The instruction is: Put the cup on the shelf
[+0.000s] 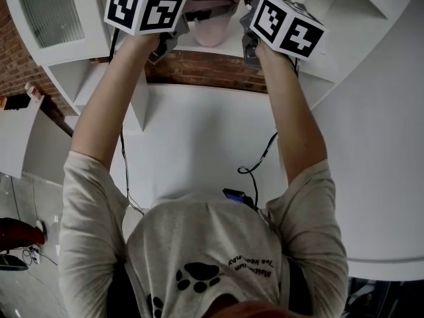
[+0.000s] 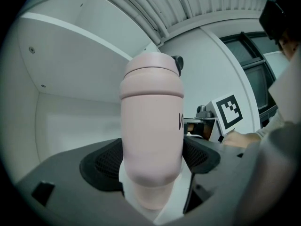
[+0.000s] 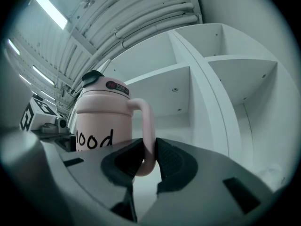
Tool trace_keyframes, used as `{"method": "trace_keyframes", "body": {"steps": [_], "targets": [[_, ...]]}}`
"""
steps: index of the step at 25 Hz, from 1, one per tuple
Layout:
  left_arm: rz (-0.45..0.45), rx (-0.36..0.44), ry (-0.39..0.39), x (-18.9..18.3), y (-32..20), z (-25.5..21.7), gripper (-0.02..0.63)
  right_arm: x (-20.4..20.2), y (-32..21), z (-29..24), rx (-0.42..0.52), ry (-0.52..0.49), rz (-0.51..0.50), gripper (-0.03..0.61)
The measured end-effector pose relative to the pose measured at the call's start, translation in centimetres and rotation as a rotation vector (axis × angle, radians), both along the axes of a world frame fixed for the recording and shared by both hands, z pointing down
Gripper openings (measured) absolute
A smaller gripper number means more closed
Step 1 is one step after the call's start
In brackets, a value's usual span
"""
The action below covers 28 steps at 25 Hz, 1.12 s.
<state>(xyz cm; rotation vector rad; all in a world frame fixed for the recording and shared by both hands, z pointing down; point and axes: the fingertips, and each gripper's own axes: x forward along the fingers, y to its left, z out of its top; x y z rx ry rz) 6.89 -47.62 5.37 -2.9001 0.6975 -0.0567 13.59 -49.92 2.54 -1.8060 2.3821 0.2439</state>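
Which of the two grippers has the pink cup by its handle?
The right gripper: its jaws pinch the thin handle, while the left gripper clamps the cup around its round body.

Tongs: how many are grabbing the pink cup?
2. The left tongs squeeze the pink cup around its body; the right tongs pinch its handle. No other tongs show in any view.

Arms (image 1: 99,121) raised, left tool (image 2: 153,160) and right tool (image 3: 149,157) both clamped tight
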Motion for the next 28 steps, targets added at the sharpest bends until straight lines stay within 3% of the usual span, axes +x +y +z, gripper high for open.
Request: {"method": "trace_keyframes", "body": {"steps": [13,28], "targets": [[0.000,-0.041,-0.036,0.3,-1.9,1.0,0.407,0.7,-1.9,1.3,-0.034,-0.022,0.007,0.084],[0.038,-0.097,0.055,0.4,-2.9,1.5,0.405,1.0,-2.9,2.2,-0.026,-0.018,0.026,0.083]]}}
